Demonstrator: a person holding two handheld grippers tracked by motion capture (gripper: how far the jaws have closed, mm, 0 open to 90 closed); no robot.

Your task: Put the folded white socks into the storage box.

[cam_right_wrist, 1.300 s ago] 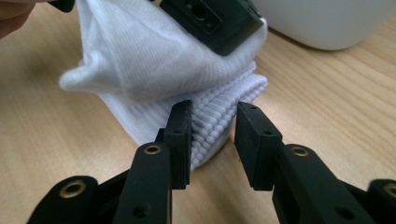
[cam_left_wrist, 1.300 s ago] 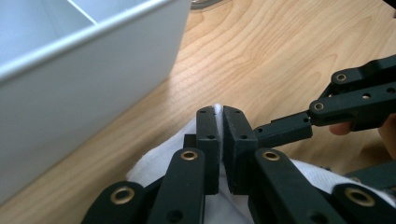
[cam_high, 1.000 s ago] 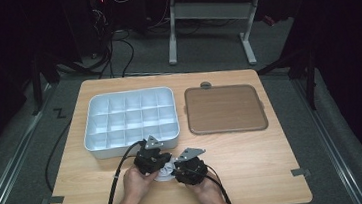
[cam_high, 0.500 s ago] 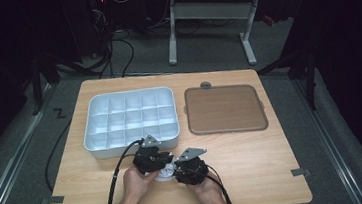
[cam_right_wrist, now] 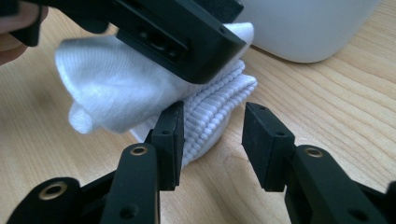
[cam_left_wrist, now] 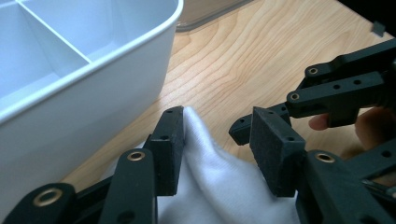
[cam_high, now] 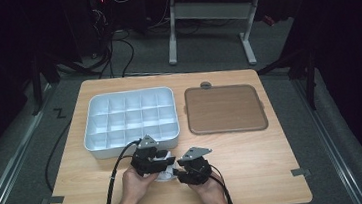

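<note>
I see both grippers at the near edge of the wooden table (cam_high: pixel 254 150), side by side and close together, each held in one of the person's hands. The left gripper (cam_high: pixel 150 160) sits just in front of the white compartment tray (cam_high: pixel 130 118); the right gripper (cam_high: pixel 191 167) is just beside it on the right.

A white knitted cloth (cam_right_wrist: pixel 140 88), which looks like a sock with a ribbed cuff, lies on the table between the two grippers, near the tray's front wall.

Left gripper: in the left gripper view its jaws stand apart. The cloth (cam_left_wrist: pixel 219 182) bulges up between them. The left pad touches the fabric; a gap remains at the right pad, so the jaws are released, not clamped.

Right gripper: in the right gripper view its jaws are also spread. The ribbed cuff rests against the left pad; bare wood shows between the cuff and the right pad. The jaws are released. The left gripper's body crosses the top of this view, over the cloth.

The brown flat tray (cam_high: pixel 224 109) lies to the right of the white tray, well apart from both grippers. A small grey round object (cam_high: pixel 205 85) sits at its far edge.
</note>
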